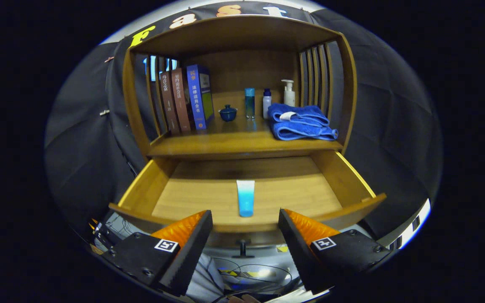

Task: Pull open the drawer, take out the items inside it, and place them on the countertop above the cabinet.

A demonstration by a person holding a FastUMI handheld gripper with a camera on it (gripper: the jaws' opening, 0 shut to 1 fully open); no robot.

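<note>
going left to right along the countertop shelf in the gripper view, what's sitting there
Books → small blue lidded bowl → tall blue bottle → small white bottle → pump bottle, behind the folded blue towels. The gripper hangs open before the drawer.

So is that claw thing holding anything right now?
Nothing. The gripper is open and empty, above the pulled-out wooden drawer, where the blue-and-white tube lies untouched.
</note>
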